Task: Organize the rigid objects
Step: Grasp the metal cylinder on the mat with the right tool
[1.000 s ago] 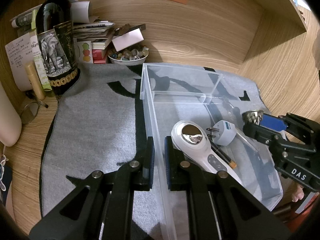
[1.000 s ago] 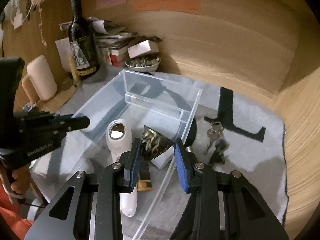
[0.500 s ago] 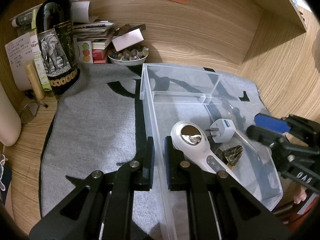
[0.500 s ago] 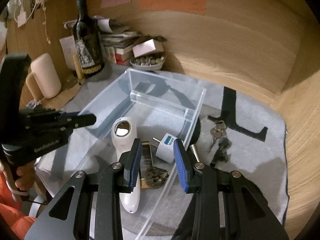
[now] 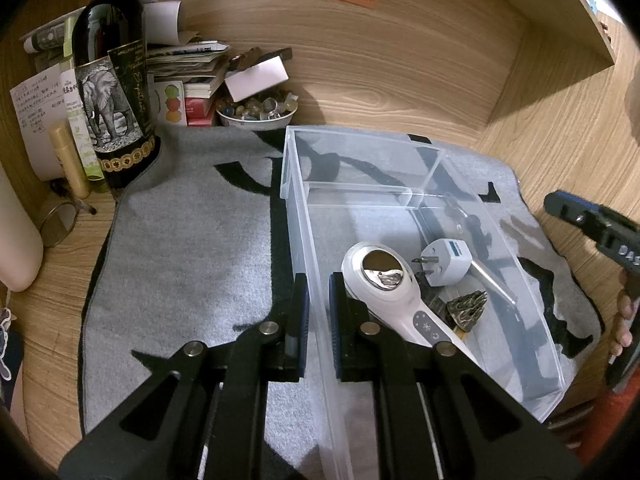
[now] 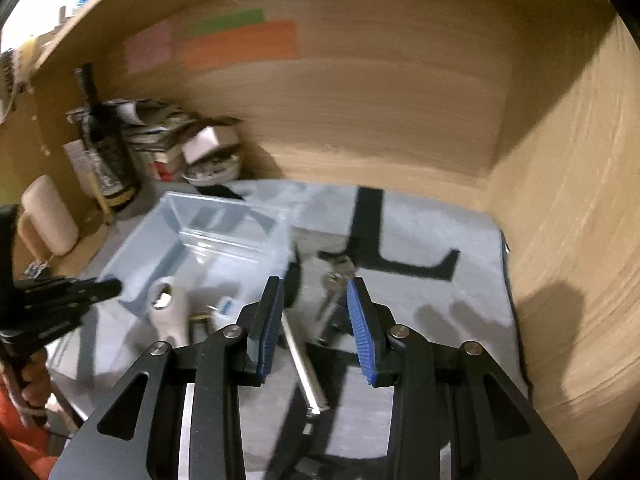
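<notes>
A grey mat [image 5: 180, 248] filled mid-frame; on it sat the clear bin [image 5: 296, 208], the left gripper [image 5: 317, 320] clamped shut on its near wall; inside (lower right) lay a white handheld device [image 5: 390, 292], plug adapter [image 5: 446, 262] and bronze ornament [image 5: 468, 308]; the right gripper [image 6: 316, 320] hung open, empty, above keys [image 6: 340, 276] and a metal rod [image 6: 304, 364].

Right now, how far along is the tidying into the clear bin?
Done: the white handheld device, the white plug adapter and the bronze cone ornament lie in the clear bin. In hand: the left gripper clamps the bin's near wall; the right gripper is open and empty. Left: the keys and the metal rod on the grey mat.
</notes>
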Motion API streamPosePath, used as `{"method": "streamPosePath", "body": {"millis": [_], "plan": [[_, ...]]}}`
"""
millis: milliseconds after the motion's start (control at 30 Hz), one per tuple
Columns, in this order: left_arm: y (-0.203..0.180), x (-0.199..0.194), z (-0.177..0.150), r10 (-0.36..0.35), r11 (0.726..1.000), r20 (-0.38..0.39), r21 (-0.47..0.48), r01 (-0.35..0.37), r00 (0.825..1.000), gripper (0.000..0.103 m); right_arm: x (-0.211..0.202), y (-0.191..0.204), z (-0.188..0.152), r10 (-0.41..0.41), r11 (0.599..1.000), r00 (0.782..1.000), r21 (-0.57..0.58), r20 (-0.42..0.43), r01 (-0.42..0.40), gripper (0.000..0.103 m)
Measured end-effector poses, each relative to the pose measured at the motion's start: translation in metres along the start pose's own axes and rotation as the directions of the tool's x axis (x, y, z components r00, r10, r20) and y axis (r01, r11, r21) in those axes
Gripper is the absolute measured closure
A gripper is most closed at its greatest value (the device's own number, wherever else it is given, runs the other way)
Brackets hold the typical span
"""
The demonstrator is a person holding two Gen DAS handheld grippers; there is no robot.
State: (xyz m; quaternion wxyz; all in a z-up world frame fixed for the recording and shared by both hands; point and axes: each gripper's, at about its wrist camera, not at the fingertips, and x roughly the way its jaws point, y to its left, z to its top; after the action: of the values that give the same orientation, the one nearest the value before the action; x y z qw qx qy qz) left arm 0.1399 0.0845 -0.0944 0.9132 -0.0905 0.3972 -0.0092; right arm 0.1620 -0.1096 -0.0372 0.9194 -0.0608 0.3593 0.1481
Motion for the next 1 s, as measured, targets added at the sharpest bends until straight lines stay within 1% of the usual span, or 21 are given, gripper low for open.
{"method": "streamPosePath", "body": {"millis": [133,300,467,533,567,600,633,700,833,1000], "plan": [[0.0,0.001,0.0,0.004,1.0,-0.003,-0.001,-0.004,1.0,0.094,0.02,-0.01,-0.015,0.019,0.999,0.997,0.034,-0.074,-0.017,0.073],[-0.002,0.002,0.001,0.014,1.0,-0.005,-0.001,-0.014,1.0,0.094,0.041,-0.001,-0.04,0.051,0.999,0.987,0.014,-0.154,-0.049,0.073],[-0.002,0.002,0.001,0.02,1.0,-0.006,-0.001,-0.02,1.0,0.094,0.062,0.005,-0.054,0.072,0.997,0.974,0.009,-0.216,-0.072,0.073],[-0.002,0.002,0.001,0.02,1.0,-0.006,-0.001,-0.02,1.0,0.094,0.069,0.005,-0.059,0.076,0.997,0.97,0.017,-0.23,-0.074,0.076],[-0.002,0.002,0.001,0.019,1.0,-0.006,-0.001,-0.019,1.0,0.094,0.069,0.004,-0.06,0.077,0.997,0.973,0.018,-0.217,-0.075,0.077],[-0.002,0.002,0.001,0.02,1.0,-0.006,-0.001,-0.02,1.0,0.094,0.068,0.003,-0.061,0.081,0.997,0.974,0.024,-0.209,-0.078,0.079],[-0.002,0.002,0.001,0.02,1.0,-0.006,-0.001,-0.02,1.0,0.094,0.068,0.002,-0.061,0.083,0.996,0.975,0.032,-0.206,-0.078,0.085],[-0.001,0.002,0.001,0.02,1.0,-0.006,0.0,-0.02,1.0,0.094,0.066,-0.002,-0.061,0.086,0.996,0.976,0.053,-0.2,-0.077,0.089],[-0.001,0.002,0.001,0.019,1.0,-0.006,-0.001,-0.019,1.0,0.094,0.06,-0.001,-0.062,0.071,0.997,0.979,0.05,-0.191,-0.062,0.089],[-0.001,0.002,0.001,0.019,1.0,-0.006,0.0,-0.019,1.0,0.094,0.043,0.002,-0.052,0.051,0.998,0.989,0.036,-0.136,-0.047,0.089]]}}
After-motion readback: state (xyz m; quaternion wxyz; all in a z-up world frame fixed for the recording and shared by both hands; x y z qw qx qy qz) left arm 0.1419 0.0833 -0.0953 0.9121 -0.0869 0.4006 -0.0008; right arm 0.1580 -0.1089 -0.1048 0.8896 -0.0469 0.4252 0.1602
